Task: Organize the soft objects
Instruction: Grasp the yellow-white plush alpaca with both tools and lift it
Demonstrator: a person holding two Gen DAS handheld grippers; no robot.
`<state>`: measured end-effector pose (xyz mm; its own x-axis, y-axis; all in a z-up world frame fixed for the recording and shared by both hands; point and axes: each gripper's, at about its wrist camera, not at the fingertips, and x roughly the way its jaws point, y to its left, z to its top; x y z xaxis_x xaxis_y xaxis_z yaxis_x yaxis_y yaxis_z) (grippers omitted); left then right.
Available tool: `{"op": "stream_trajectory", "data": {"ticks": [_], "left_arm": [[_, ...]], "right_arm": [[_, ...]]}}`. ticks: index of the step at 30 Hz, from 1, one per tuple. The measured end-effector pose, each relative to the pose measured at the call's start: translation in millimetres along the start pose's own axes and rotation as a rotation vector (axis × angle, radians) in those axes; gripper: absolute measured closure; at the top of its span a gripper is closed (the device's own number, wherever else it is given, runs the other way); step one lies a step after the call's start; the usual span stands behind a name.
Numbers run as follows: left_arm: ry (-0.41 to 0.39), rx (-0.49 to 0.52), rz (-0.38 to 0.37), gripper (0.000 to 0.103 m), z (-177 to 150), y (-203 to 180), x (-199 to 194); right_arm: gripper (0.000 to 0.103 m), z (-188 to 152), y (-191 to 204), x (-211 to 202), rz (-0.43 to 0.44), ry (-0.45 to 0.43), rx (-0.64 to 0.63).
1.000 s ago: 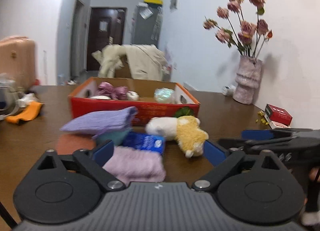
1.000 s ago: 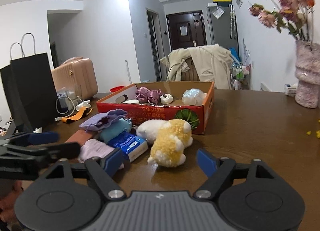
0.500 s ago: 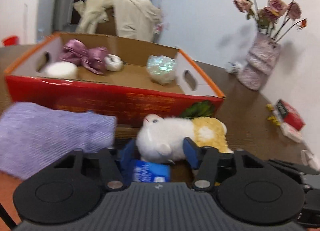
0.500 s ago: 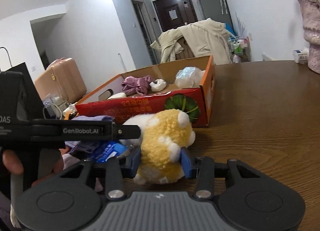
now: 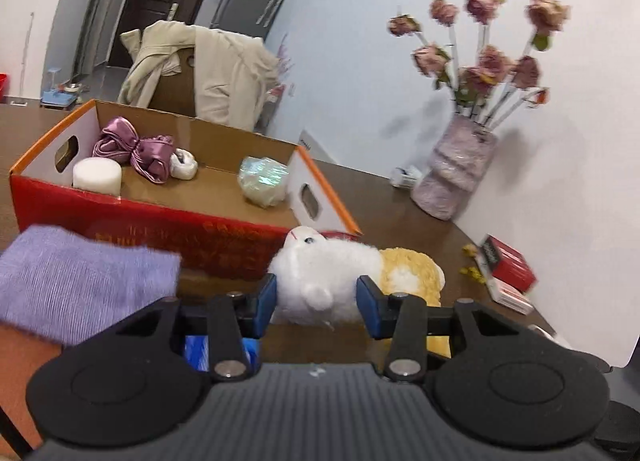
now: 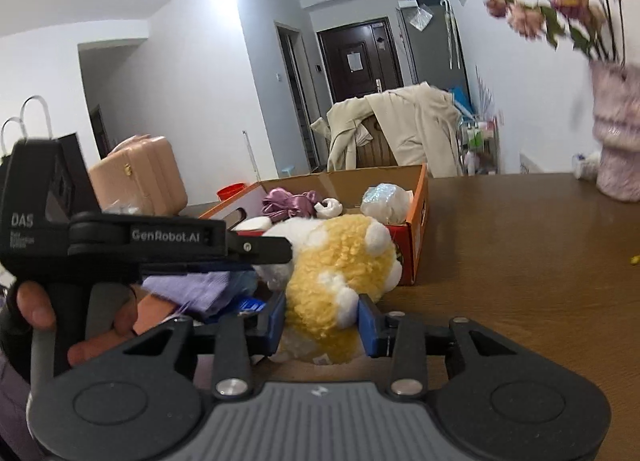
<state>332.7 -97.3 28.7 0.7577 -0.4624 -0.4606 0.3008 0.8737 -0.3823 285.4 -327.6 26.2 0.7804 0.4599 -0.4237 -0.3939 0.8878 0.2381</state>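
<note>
A white and yellow plush toy (image 5: 344,273) is held between both grippers, raised in front of the red cardboard box (image 5: 160,221). My left gripper (image 5: 316,303) is shut on its white head end. My right gripper (image 6: 322,321) is shut on its yellow body (image 6: 340,277). The box (image 6: 418,217) holds a purple satin bow (image 5: 136,147), a white roll (image 5: 97,177), a small white item and a shiny wrapped bundle (image 5: 264,181). A lilac knit cloth (image 5: 80,281) lies at the left, with a blue packet (image 5: 198,351) under my left gripper.
A vase of dried pink flowers (image 5: 460,177) stands at the right on the brown table (image 6: 520,261). A red booklet (image 5: 508,265) lies near the wall. A chair draped with a beige coat (image 5: 208,73) stands behind the box. A pink suitcase (image 6: 140,177) is at far left.
Both grippers have lifted the plush toy off the table towards the box. The left gripper tightened on the white end, and the view rose over the box.
</note>
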Motion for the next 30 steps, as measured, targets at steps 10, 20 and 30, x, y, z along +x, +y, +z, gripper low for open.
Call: {"op": "stream_trajectory", "data": {"ticks": [10, 20, 30], "left_arm": [[0.158, -0.023, -0.035, 0.054, -70.4, -2.9, -17.8], [-0.101, 0.011, 0.072, 0.038, -62.8, 31.5, -143.9], [-0.035, -0.102, 0.020, 0.027, -107.1, 37.1, -148.1]], "right_arm": [[0.066, -72.3, 25.0, -48.4, -0.069, 0.121, 0.084], [0.056, -68.3, 95.8, -90.0, 0.209, -0.015, 0.015], [0.042, -48.1, 76.5, -43.0, -0.044, 0.096, 0.070]]}}
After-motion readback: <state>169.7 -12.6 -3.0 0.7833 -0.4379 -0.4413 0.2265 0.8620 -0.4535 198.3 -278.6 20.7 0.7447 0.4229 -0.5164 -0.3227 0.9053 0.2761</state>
